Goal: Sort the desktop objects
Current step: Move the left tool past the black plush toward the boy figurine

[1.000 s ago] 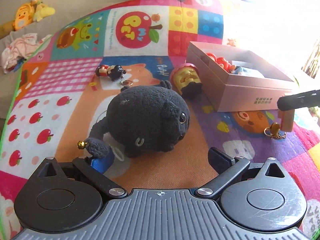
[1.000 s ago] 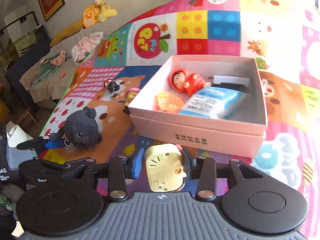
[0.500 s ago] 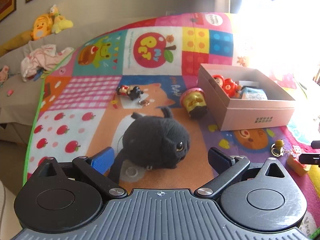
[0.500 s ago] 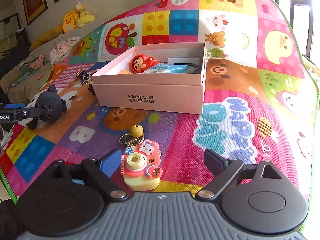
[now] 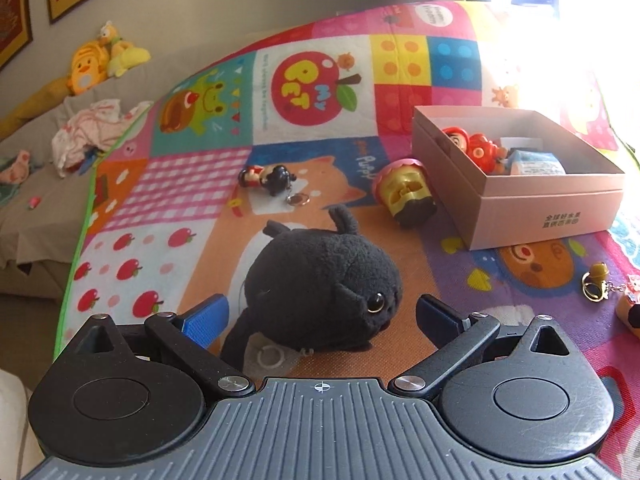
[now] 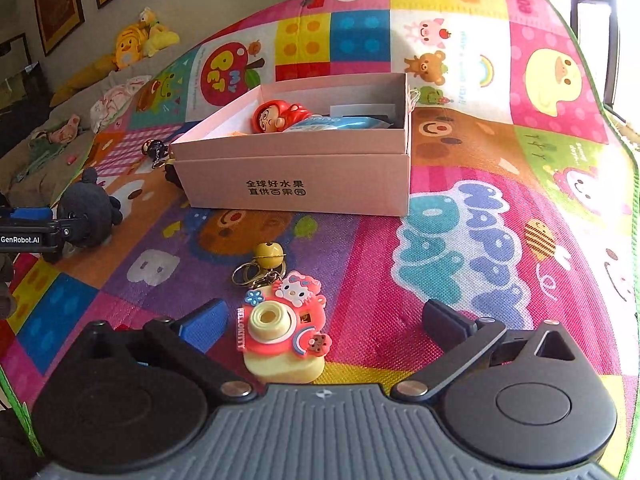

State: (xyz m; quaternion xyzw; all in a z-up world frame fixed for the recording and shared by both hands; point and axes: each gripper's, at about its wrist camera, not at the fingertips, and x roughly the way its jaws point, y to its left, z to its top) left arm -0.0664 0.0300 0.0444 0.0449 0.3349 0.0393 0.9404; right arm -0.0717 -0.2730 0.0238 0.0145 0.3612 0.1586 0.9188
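A black plush toy [image 5: 320, 276] lies on the colourful play mat [image 5: 168, 184] between the fingers of my left gripper [image 5: 320, 316], which is open; neither pad touches it. The jaws of my right gripper [image 6: 324, 320] are opening, and a pink and yellow toy-camera keychain [image 6: 280, 332] lies on the mat between them, free of both pads. Its bell and ring [image 6: 268, 258] point toward the pink cardboard box [image 6: 292, 164]. The box holds a red doll [image 6: 280, 116] and a blue packet. The right wrist view shows the left gripper [image 6: 32, 228] and the plush [image 6: 86, 208] at far left.
A yellow and pink toy [image 5: 404, 192] lies on its side left of the box [image 5: 552, 208]. A small figure keychain [image 5: 268, 178] lies farther back. Beyond the mat's green edge [image 5: 76, 248] stands a sofa with clothes [image 5: 92, 132] and yellow plush toys [image 5: 100, 60].
My right gripper came down from near the box with the toy camera and opened; the camera now lies on the mat. My left gripper drew back from the plush.
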